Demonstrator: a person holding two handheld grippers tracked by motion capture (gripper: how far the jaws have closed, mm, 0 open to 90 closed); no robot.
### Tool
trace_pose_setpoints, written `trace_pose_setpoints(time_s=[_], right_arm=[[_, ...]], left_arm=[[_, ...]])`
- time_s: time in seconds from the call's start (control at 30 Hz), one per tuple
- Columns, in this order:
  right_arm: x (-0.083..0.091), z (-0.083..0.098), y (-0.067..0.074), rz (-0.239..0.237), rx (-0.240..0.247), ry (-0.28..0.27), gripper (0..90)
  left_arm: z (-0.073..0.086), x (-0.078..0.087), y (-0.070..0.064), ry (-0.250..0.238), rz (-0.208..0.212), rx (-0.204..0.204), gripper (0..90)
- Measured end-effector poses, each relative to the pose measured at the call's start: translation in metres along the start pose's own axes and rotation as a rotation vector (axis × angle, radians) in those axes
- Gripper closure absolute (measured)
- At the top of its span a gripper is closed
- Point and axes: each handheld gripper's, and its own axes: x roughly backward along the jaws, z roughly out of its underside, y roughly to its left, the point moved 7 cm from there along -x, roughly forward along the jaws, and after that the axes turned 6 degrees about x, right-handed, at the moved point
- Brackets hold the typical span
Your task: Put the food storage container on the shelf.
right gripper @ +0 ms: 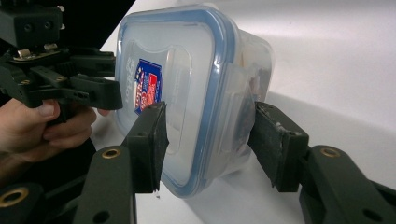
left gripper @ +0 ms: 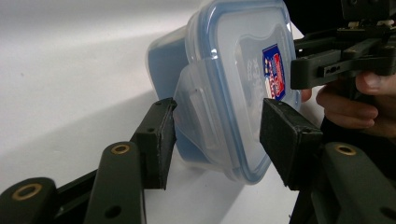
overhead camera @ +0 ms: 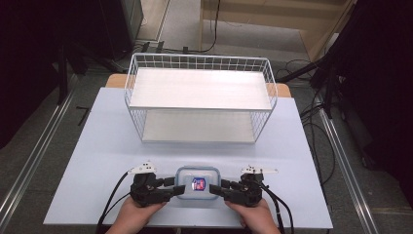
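While both grippers' jaws flank the container [overhead camera: 197,185] (contact unclear), high view adds a rack [overhead camera: 200,87].

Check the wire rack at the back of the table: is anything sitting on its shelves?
No. In the high view both white shelves of the wire rack are bare, and the lidded container sits on the table near the person.

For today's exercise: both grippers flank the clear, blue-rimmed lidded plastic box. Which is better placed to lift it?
Neither alone: the left gripper and right gripper straddle opposite end latches of the clear blue-rimmed plastic box, jaws open. Probably a two-handed lift.
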Motion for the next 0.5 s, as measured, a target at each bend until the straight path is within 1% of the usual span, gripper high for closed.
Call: trace_pose_setpoints(time_s=[0.03,0.07,0.13,0.23,0.3,0.37,0.4,0.43,0.5], right_arm=[[0.0,0.0,0.0001,0.0,-0.001,-0.001,47.9],[-0.0001,0.0001,0.0,0.0,-0.001,-0.001,47.9],[0.0,0.0002,0.0002,0.002,-0.004,-0.001,48.4],[0.0008,0.0005,0.001,0.003,-0.004,-0.005,49.8],[0.0017,0.001,0.0013,0.002,0.002,-0.002,50.5],[0.0034,0.0014,0.0019,-0.005,-0.012,-0.004,52.3],[0.004,0.0012,0.0014,-0.006,-0.012,-0.007,52.6],[0.0044,0.0013,0.0014,-0.003,-0.003,-0.008,52.7],[0.0044,0.0012,0.0017,0.003,0.002,-0.012,52.7]], left_arm=[[0.0004,-0.0006,0.0004,0.005,0.001,0.007,45.6],[0.0003,-0.0014,0.0004,0.002,0.012,0.02,45.4],[0.0005,-0.0011,0.0005,0.002,0.014,0.025,45.7],[0.0017,0.0014,0.0004,0.001,0.025,0.034,48.6],[0.0018,0.0017,-0.0005,-0.004,0.025,0.027,49.5],[0.0016,0.0027,-0.0009,-0.006,0.026,0.021,51.1],[0.0014,0.0025,-0.0017,-0.012,0.026,0.017,51.7],[0.0015,0.0025,-0.0017,-0.014,0.019,0.011,51.7],[0.0011,0.0021,-0.0017,-0.023,0.017,0.006,51.8]])
